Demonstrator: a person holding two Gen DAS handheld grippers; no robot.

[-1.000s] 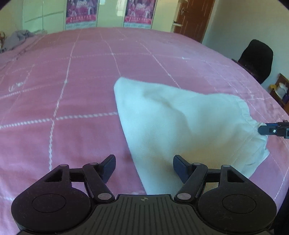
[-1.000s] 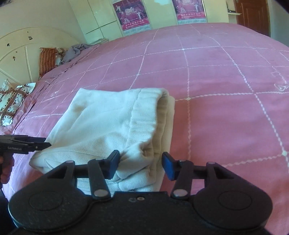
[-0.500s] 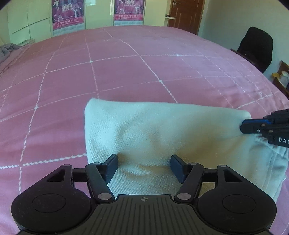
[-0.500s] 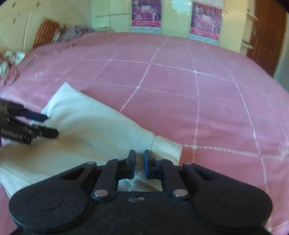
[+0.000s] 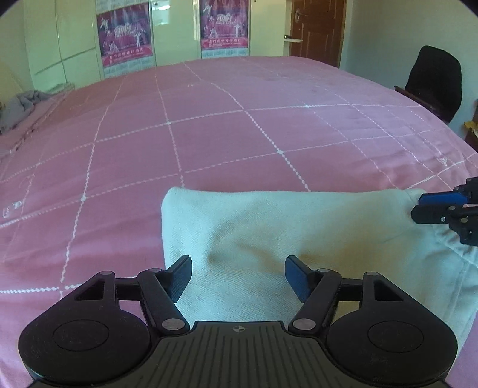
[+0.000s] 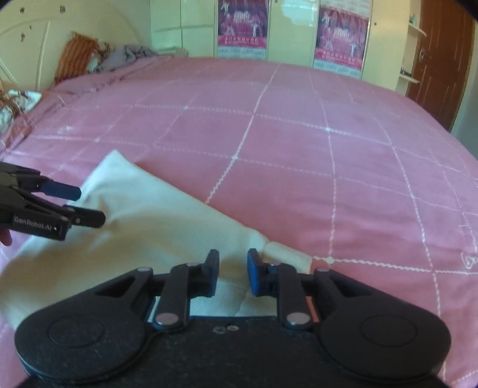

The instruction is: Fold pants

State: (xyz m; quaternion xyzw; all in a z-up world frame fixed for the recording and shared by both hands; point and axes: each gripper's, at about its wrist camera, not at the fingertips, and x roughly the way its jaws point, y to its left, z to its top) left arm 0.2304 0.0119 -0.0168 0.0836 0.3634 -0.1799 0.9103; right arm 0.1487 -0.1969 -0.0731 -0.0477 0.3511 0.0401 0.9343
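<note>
The left tool [image 5: 238, 277] stands with its jaws wide and opening, the folded cream pants [image 5: 298, 238] lying under and between its fingers, no pad pressing on the cloth. The right tool [image 6: 232, 276] has a narrow gap that is also opening; pants fabric lies in that gap, but whether the pads touch it is hard to make out, since the tool's own body hides the near edge of the cloth. In each wrist view the other tool enters from the side, cut off by the frame, its tips just beside or over an end of the pants; a bit of a hand [image 6: 5, 237] shows at the left edge behind it. There is one pair of pants, folded into a long band, lying on the pink checked bed [image 5: 209, 143] close to its near edge. Farther off stand two posters [image 5: 125, 32] on pale wardrobe doors, one brown door [image 5: 316, 27], one dark chair [image 5: 433, 80], and a grey garment [image 6: 125, 56] heaped beside an orange striped pillow [image 6: 74, 56] at the headboard.
</note>
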